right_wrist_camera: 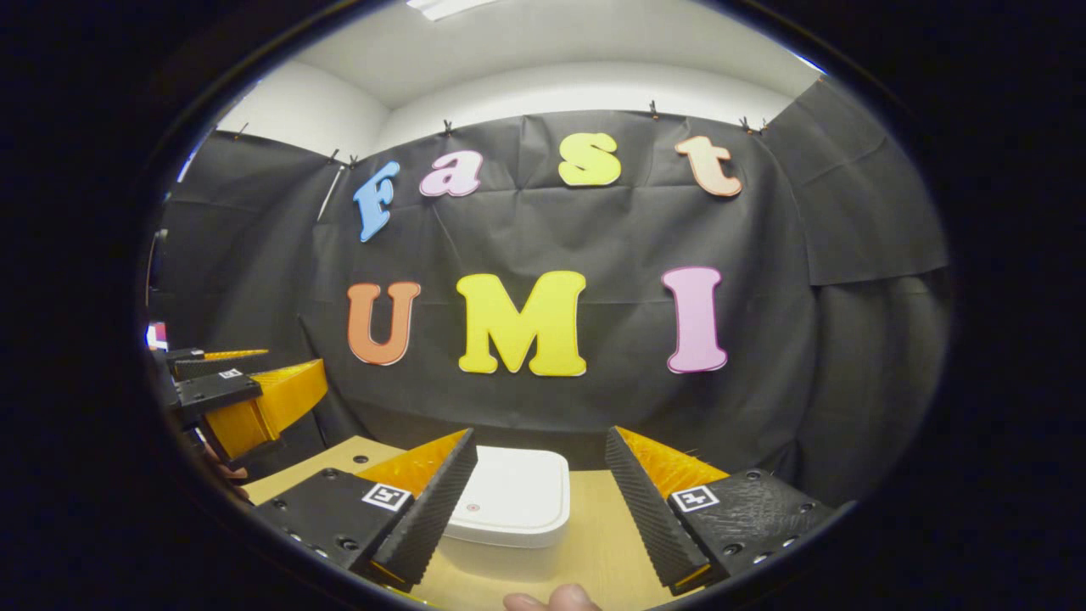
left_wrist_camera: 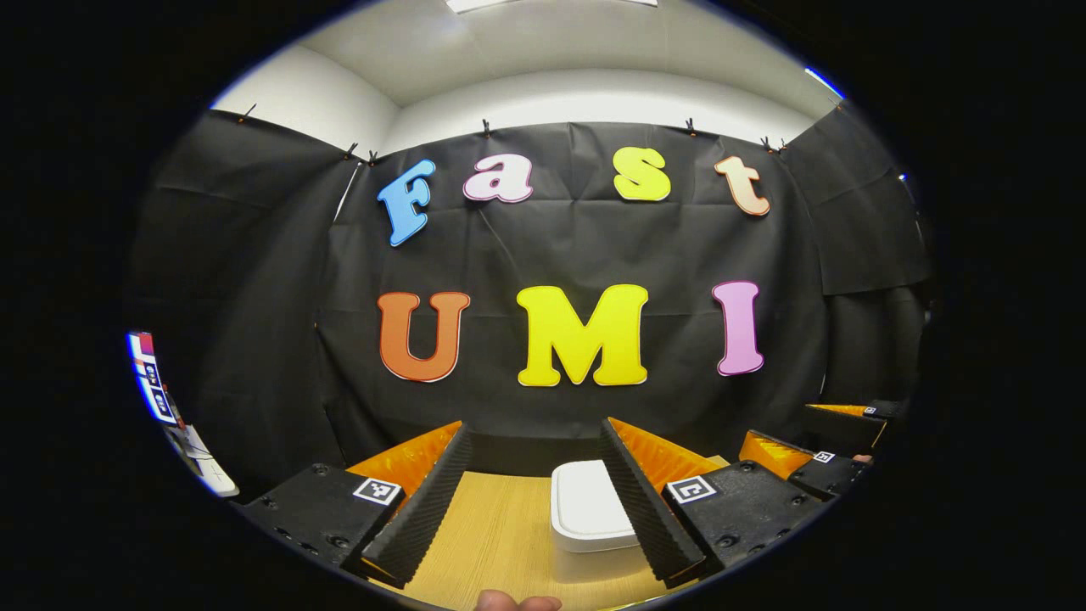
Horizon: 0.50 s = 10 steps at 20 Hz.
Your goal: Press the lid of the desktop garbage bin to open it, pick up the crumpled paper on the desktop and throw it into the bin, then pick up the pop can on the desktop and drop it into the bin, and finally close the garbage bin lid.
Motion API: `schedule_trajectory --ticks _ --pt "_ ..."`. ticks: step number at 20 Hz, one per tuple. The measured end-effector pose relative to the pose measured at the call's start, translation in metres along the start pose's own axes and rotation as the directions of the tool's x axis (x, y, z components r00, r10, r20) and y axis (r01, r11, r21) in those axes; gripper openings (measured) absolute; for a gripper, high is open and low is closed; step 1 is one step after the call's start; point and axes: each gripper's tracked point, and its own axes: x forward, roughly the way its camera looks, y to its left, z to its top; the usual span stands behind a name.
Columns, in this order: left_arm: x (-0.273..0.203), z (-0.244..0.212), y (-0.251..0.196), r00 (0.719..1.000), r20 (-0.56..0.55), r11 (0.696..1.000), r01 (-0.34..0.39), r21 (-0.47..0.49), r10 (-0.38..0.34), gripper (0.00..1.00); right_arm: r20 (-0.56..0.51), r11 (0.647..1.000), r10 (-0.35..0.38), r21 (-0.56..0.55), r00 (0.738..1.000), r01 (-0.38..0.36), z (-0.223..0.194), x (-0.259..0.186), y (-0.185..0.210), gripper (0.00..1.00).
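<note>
Left gripper view: left claw [left_wrist_camera: 534,471] at bottom of frame, fingers spread wide, nothing between them being pinched. Fingers raised above the surface [left_wrist_camera: 501,535], a light wood top. White garbage bin [left_wrist_camera: 590,509] sits on the surface, seen in the gap between the two fingers, toward the right-hand finger; that finger overlaps the bin's right edge in the picture, contact cannot be told. Bin lid [left_wrist_camera: 585,501] is down, flat, white with rounded corners. A fingertip of the person's hand [left_wrist_camera: 517,602] pokes in at the very bottom edge. Right claw [left_wrist_camera: 814,441] shows farther off at the right edge, held apart from the bin, fingers look spread. Black cloth wall behind, white ceiling above. Crumpled paper and pop can not made out here.

Right gripper view: right claw [right_wrist_camera: 541,471] at bottom, fingers spread wide, gripping nothing. Garbage bin [right_wrist_camera: 509,509] on the surface [right_wrist_camera: 594,535] between the fingers, closer to the left-hand finger, which covers the bin's left side in the picture; touching or not, cannot tell. Lid [right_wrist_camera: 513,492] closed, small round mark near its front left. Person's hand [right_wrist_camera: 551,598] at bottom edge, just a fingertip or two. Left claw [right_wrist_camera: 246,382] farther off at the left edge, up above the surface, well apart from the bin, fingers apart.
</note>
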Motion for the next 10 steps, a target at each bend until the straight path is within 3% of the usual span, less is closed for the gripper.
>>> schedule_trajectory --ticks 10 --pt "0.0024 -0.0054 -0.0014 1.0 -0.021 1.0 0.013 0.003 -0.013 0.98 -0.017 1.0 -0.011 0.024 1.0 0.011 -0.0052 0.0028 -0.0019 0.93"
